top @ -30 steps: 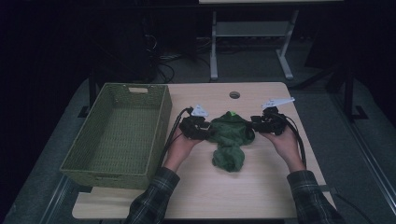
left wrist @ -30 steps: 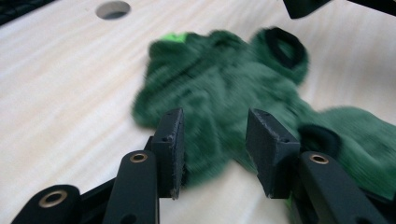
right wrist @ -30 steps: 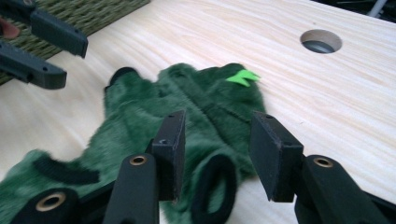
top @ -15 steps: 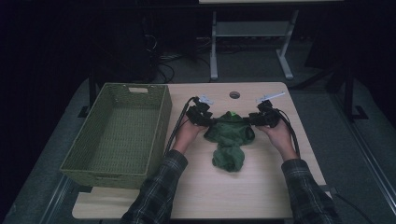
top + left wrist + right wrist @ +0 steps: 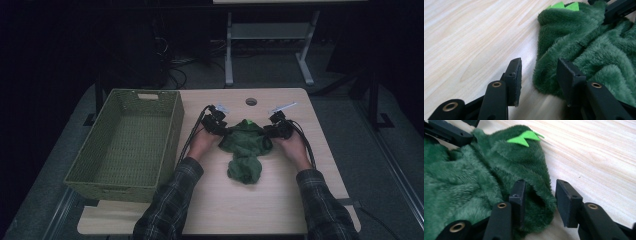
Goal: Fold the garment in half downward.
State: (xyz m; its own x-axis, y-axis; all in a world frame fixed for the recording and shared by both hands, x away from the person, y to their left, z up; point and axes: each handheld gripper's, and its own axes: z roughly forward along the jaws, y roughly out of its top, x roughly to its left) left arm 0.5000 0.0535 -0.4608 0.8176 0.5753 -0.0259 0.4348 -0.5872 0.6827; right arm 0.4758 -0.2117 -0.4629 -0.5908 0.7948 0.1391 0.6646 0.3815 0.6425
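Observation:
A dark green plush garment (image 5: 245, 150) lies crumpled on the wooden table (image 5: 250, 205), with bright green felt spikes (image 5: 525, 138) at its far end. My left gripper (image 5: 223, 129) sits low at its left edge. In the left gripper view that gripper (image 5: 540, 67) is open, and the fabric's (image 5: 594, 45) edge lies between the jaws against the right one. My right gripper (image 5: 267, 131) is at the garment's right edge. Its jaws (image 5: 540, 187) have just been closing around a fold of fabric (image 5: 474, 170), and a gap remains at the right pad (image 5: 564, 200).
A green woven basket (image 5: 172, 135) stands empty on the table's left side. A round cable hole (image 5: 251, 101) is in the tabletop behind the garment. Cables trail from both grippers along the forearms. Bare wood lies in front of the garment.
Both hands have sunk toward the table and drawn in closer to the garment's two sides. The garment's upper part now lies lower and flatter.

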